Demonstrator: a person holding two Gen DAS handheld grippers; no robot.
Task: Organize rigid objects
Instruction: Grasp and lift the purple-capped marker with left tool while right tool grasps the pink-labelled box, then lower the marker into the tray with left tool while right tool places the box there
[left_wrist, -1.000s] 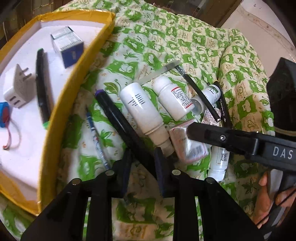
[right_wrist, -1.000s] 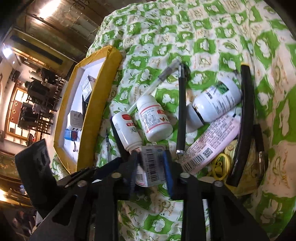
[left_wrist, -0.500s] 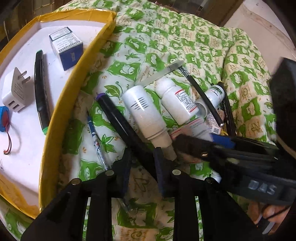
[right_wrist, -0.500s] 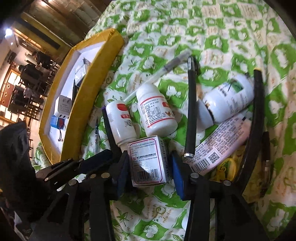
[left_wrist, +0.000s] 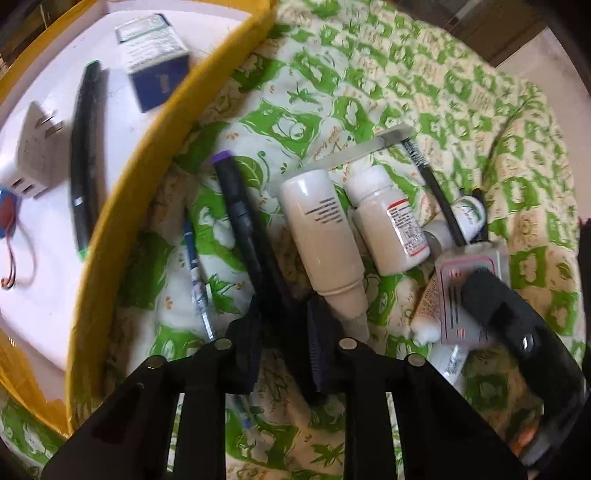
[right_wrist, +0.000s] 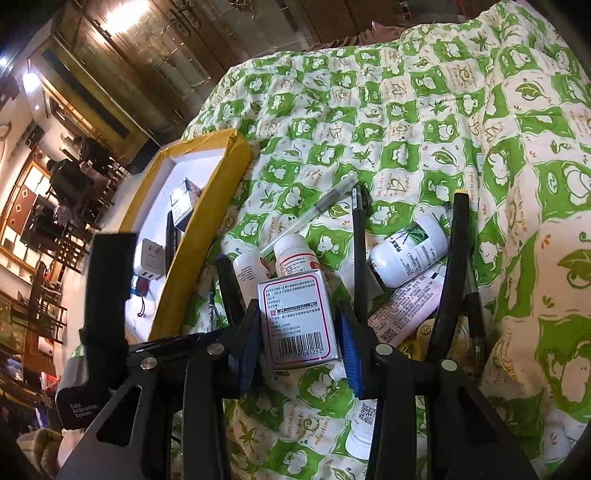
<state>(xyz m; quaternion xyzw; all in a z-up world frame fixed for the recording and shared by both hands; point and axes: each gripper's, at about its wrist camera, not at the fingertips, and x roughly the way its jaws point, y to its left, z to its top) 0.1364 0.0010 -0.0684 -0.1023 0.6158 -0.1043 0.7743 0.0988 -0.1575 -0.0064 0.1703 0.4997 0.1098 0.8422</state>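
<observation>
Here the left gripper (left_wrist: 284, 345) has just been closing, its jaws pinched on the black marker (left_wrist: 245, 236), which lies on the green quilt (left_wrist: 388, 74) beside the yellow tray (left_wrist: 122, 206). The right gripper (right_wrist: 299, 339) clamps the small white box (right_wrist: 297, 317), lifted above the bottles.

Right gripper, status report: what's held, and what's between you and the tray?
Right gripper shut on medicine box, lifted off quilt. Left gripper shut on black marker. Yellow tray left; bottles and left gripper between.
</observation>
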